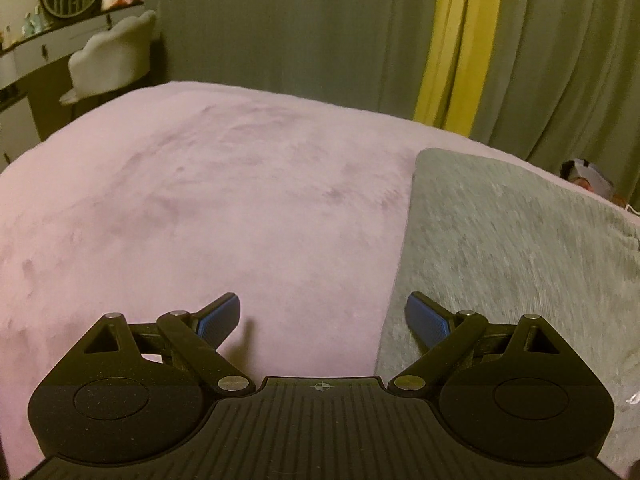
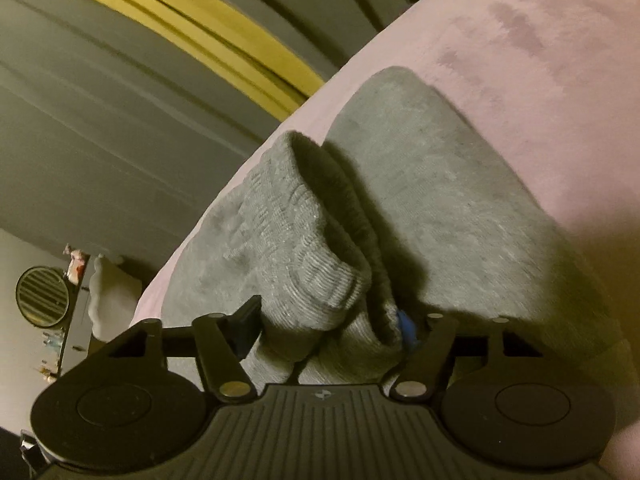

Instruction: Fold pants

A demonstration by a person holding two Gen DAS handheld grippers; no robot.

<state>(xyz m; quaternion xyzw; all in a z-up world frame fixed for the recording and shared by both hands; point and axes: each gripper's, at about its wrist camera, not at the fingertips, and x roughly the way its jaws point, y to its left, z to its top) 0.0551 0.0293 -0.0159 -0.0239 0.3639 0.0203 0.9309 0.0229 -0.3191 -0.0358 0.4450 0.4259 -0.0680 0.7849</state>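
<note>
Grey pants (image 1: 500, 240) on a pink bedspread (image 1: 200, 200)

Only the right wrist view shows the right gripper (image 2: 328, 320) clasping the bunched ribbed waistband; the left gripper (image 1: 322, 316) gapes empty beside the pants.

Bed's pink blanket (image 1: 200, 200) bare left of pants (image 1: 500, 248); curtains (image 1: 320, 20) behind.

Grey-green curtains (image 1: 280, 28) with a yellow strip (image 1: 460, 48) are hanging behind the pink bed (image 1: 200, 200); a vanity (image 1: 48, 44) and white chair (image 1: 112, 56) are standing beside its far left corner.
</note>
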